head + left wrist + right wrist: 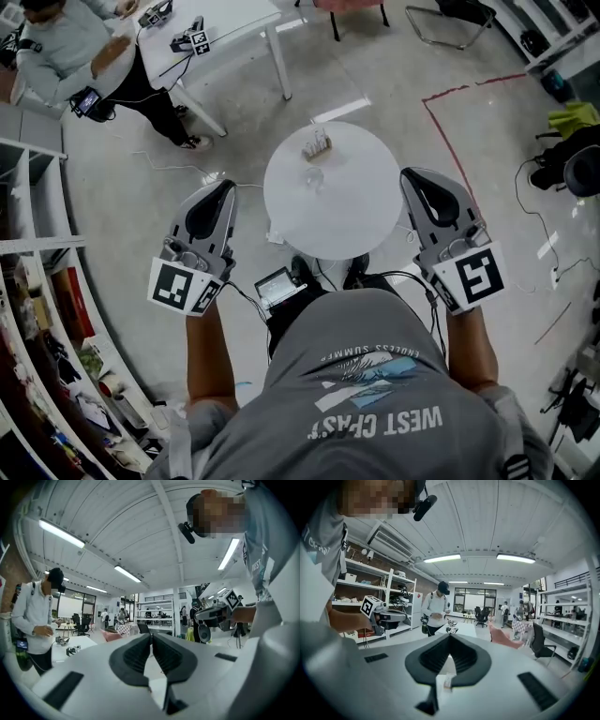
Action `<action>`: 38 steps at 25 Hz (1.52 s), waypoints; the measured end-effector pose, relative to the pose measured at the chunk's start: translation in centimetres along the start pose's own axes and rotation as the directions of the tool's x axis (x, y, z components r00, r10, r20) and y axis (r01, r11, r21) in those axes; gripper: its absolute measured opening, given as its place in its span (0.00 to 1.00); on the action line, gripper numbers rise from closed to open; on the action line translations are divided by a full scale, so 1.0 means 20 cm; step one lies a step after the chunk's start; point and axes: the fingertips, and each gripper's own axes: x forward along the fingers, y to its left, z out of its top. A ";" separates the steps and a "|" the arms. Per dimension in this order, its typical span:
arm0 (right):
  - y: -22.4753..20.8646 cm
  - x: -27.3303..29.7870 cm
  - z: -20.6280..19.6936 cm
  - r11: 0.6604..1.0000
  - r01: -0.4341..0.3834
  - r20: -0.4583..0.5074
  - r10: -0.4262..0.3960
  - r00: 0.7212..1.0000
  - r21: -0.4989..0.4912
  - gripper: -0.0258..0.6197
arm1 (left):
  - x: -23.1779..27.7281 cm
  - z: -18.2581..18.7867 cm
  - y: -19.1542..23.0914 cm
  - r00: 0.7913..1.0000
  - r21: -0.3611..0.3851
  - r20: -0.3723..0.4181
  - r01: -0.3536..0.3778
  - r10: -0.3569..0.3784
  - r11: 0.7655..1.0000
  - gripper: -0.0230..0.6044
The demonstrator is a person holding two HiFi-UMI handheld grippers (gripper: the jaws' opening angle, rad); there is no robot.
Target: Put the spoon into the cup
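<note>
The shirt [375,394] reads "WEST COAST", "ENDLESS SUMMER".

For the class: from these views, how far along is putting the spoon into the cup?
Done: nothing that shows. In hand: nothing; the left gripper and right gripper are shut and empty, either side of the round table. Left: everything. The clear cup stands on the table beside a small rack; whether that holds the spoon is too small to tell.

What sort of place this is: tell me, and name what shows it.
Probably an open robotics lab or workshop. Shelving lines a wall, red tape marks the floor beside the round white table, and a person works at a white desk with gear on it.
</note>
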 end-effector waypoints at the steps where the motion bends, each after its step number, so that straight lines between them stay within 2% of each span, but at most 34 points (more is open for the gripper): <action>1: 0.01 -0.01 0.01 1.000 -0.001 0.005 0.001 1.000 -0.006 0.04 | -0.03 0.02 0.00 1.000 0.010 0.010 -0.006 0.006 1.000 0.07; 7: 0.03 -0.05 0.08 1.000 0.007 0.063 -0.006 0.998 -0.025 0.04 | -0.14 0.13 0.00 0.998 0.043 0.064 -0.029 0.026 0.999 0.06; 11: 0.04 -0.06 0.20 1.000 0.014 0.165 -0.010 0.986 -0.026 0.04 | -0.17 0.18 0.01 0.996 0.060 0.089 -0.029 0.024 0.998 0.06; 13: 0.06 -0.07 0.22 0.999 0.019 0.185 -0.013 0.983 -0.030 0.04 | -0.19 0.20 0.01 0.995 0.069 0.096 -0.026 0.020 0.997 0.06; 21: 0.13 -0.09 0.21 0.995 0.021 0.184 -0.003 0.983 -0.093 0.04 | -0.26 0.23 -0.02 0.992 0.084 0.125 -0.016 0.005 0.996 0.06; 38: 0.23 -0.05 0.20 0.991 -0.011 0.161 0.032 0.986 -0.131 0.04 | -0.28 0.18 -0.02 0.992 0.075 0.119 0.021 -0.030 0.997 0.06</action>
